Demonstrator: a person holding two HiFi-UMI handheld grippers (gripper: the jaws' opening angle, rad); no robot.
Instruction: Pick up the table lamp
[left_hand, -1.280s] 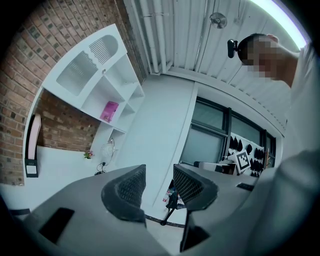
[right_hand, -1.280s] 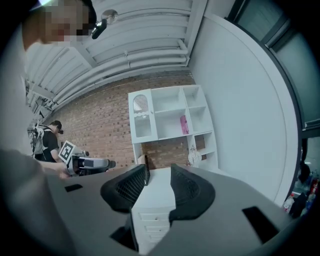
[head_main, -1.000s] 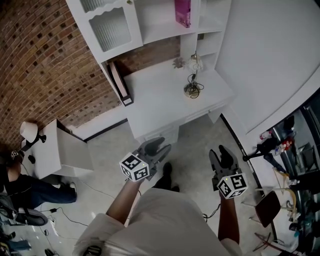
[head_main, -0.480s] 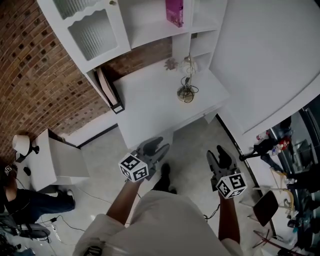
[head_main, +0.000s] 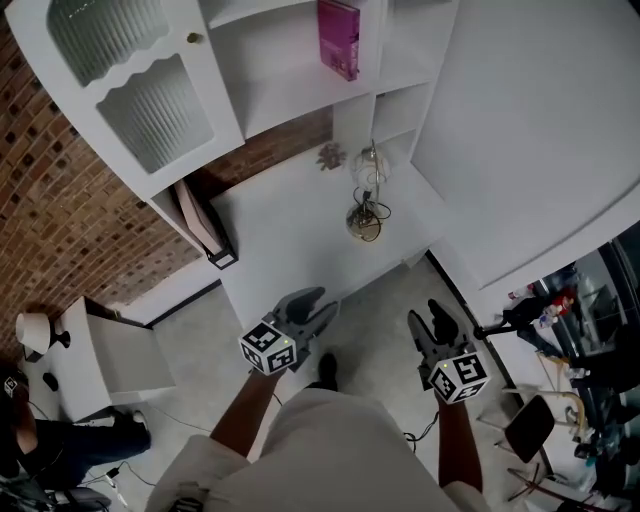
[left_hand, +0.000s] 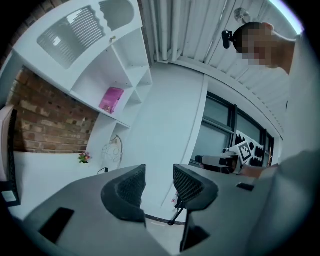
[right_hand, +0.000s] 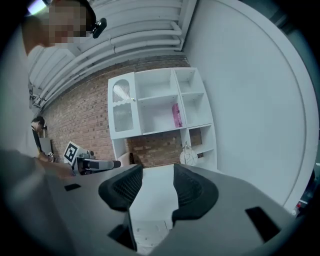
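The table lamp (head_main: 365, 195), a wire globe on a round base with a dark cord, stands at the right end of the white desk (head_main: 280, 230). It also shows far off as the lamp (left_hand: 112, 150) in the left gripper view and the lamp (right_hand: 188, 155) in the right gripper view. My left gripper (head_main: 312, 305) is held level over the floor in front of the desk, open and holding nothing. My right gripper (head_main: 428, 318) hangs beside it, below the lamp in the head view. Its jaws have just been opening, with nothing between them. Both are well short of the lamp.
A white hutch (head_main: 150, 90) with a pink book (head_main: 339, 37) rises over the desk. Upright folders (head_main: 200, 225) and a small flower (head_main: 330, 155) are on the desk. A low side cabinet (head_main: 95, 350) is at the left, a white wall (head_main: 520, 130) at the right.
Both grippers and the head have advanced toward the desk. The desk and lamp now sit lower and larger in the head view, closer to the jaws.
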